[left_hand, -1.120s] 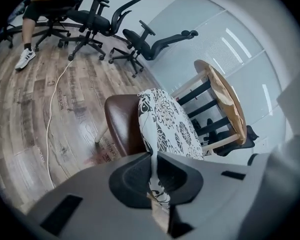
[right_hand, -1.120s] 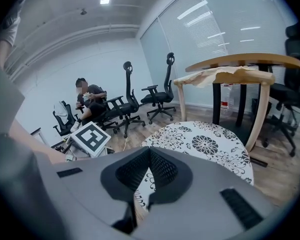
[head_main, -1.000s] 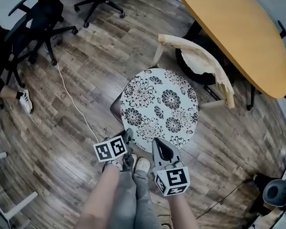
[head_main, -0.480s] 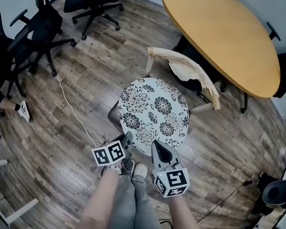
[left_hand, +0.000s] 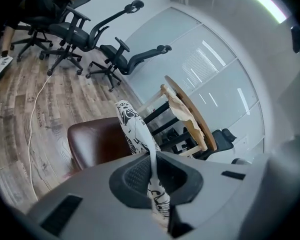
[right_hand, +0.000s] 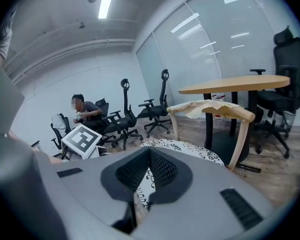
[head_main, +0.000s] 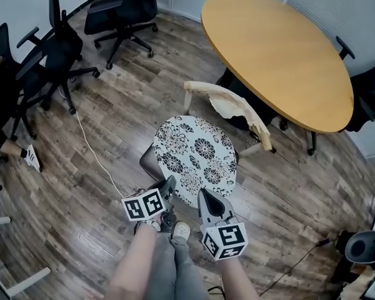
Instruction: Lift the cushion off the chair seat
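The round cushion (head_main: 197,156) with black flowers on white hangs tilted above the chair, its near edge held by both grippers. My left gripper (head_main: 169,186) is shut on its near-left rim; in the left gripper view the cushion (left_hand: 134,129) stands edge-on between the jaws of that gripper (left_hand: 153,184). My right gripper (head_main: 205,199) is shut on the near-right rim, with the patterned cushion (right_hand: 185,148) running out from this gripper (right_hand: 148,180). The brown chair seat (head_main: 147,161) shows bare under the cushion's left side, and the seat (left_hand: 97,143) also shows in the left gripper view.
The chair's wooden backrest (head_main: 228,102) with torn padding stands behind the cushion. A round wooden table (head_main: 281,49) is beyond it. Black office chairs (head_main: 115,11) stand at the far left, and a white cable (head_main: 90,145) lies on the floor. A seated person (right_hand: 85,111) is in the background.
Both grippers have risen with the cushion's near edge. The cushion now sits higher and more tilted, and more of the brown seat shows beneath it.
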Tool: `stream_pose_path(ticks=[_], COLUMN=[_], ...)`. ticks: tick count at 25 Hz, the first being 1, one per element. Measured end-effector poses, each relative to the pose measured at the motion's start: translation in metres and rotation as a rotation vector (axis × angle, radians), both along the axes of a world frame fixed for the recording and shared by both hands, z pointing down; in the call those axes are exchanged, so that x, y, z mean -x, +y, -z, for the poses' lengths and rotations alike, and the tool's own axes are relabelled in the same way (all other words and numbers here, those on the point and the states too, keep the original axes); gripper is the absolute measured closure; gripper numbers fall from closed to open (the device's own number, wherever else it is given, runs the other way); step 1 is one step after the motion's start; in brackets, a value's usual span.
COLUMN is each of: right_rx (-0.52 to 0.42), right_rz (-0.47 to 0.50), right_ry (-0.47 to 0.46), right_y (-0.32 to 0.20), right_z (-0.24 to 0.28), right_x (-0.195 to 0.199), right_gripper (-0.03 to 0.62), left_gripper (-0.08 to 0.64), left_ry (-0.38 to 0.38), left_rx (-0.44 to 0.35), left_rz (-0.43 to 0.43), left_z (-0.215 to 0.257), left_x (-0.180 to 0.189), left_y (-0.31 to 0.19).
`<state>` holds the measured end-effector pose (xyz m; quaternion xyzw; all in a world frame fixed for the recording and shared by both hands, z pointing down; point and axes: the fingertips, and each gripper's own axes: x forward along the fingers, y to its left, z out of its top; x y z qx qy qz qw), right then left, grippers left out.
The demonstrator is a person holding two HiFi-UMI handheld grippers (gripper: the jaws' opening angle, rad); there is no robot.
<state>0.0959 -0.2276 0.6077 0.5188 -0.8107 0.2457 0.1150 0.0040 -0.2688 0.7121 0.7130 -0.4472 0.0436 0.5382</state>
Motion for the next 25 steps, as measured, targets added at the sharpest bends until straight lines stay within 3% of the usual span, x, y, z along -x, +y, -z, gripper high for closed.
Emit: stream_pose_path(ticks=[11,25], right_rx=[-0.049,-0.119], right_rz=[-0.029,-0.012], right_ry=[0.003,0.015], right_y=[0.000,0.009], right_z=[0.063,0.139], right_x=[-0.022,-0.016], right_gripper=[0.568,0.568], left_gripper=[0.543,0.543], left_ry=[0.030,0.039], left_rx=[-0.080,-0.156], left_rz=[-0.008,-0.047], left_z=[0.071,0.147], left_x=[-0.017,-0.013], left_y=[-0.009,-0.005])
